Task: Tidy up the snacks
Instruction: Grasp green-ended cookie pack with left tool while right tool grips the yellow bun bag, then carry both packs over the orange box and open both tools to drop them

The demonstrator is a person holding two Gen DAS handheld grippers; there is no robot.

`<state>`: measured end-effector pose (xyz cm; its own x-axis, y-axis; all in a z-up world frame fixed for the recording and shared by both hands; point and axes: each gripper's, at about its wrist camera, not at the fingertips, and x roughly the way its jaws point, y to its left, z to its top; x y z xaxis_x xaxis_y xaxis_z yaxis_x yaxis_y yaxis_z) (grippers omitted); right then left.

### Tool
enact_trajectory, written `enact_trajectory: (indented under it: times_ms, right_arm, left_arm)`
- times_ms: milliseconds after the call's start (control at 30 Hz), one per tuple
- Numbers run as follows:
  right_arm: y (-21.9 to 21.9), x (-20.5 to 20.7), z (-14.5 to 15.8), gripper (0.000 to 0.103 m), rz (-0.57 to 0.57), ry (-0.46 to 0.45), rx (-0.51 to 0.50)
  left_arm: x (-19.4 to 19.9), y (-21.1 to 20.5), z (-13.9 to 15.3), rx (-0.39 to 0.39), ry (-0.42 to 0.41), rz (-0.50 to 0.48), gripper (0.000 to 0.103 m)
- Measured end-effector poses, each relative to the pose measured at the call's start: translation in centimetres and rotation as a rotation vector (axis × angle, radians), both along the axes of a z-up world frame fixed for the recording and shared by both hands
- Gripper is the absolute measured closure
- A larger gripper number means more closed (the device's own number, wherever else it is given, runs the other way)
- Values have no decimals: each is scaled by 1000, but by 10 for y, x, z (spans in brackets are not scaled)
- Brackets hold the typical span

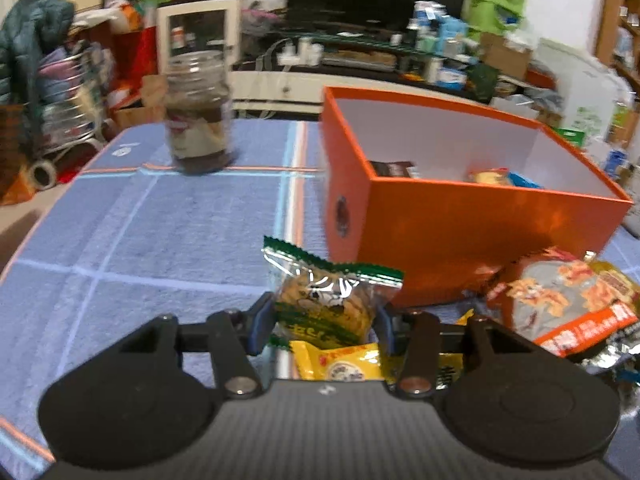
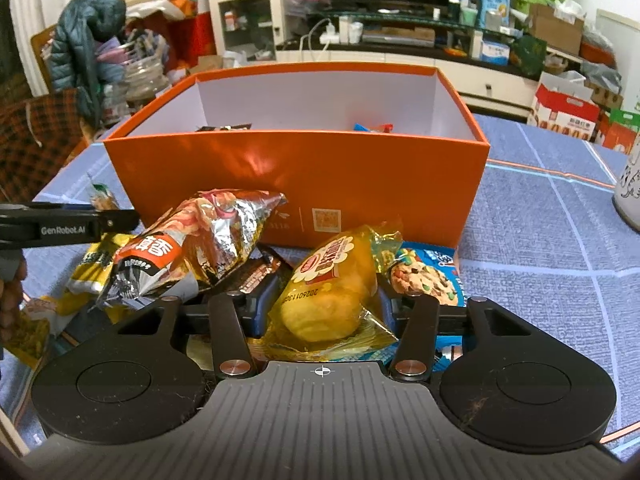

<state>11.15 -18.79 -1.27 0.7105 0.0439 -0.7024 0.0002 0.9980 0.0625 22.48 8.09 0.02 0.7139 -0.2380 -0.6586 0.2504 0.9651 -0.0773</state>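
Here both grippers (image 1: 325, 322) (image 2: 326, 312) clamp wrapped snacks (image 1: 326, 304) (image 2: 328, 300) between closed jaws

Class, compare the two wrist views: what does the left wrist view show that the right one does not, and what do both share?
Left only: a jar on the cloth, and the left gripper shut on a green-edged cracker packet.
Right only: the right gripper shut on a yellow cake packet, a blue cookie packet, and a white cup at the edge.
Both: the orange box and the foil snack bag.
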Motion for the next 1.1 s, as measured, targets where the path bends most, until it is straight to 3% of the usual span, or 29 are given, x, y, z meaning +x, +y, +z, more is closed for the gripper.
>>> enact_trajectory:
  times_ms: [167, 433, 1100]
  right_arm:
    - [0, 0, 1, 66, 0, -2, -12]
    - [1, -6, 11, 66, -5, -31, -26]
    - [-2, -27, 31, 66, 9, -88, -6]
  left_arm:
    - [-2, 5, 4, 46, 17, 89, 55]
    - [-11, 7, 14, 124, -13, 128, 55]
    - [-43, 13, 62, 111, -66, 155, 54]
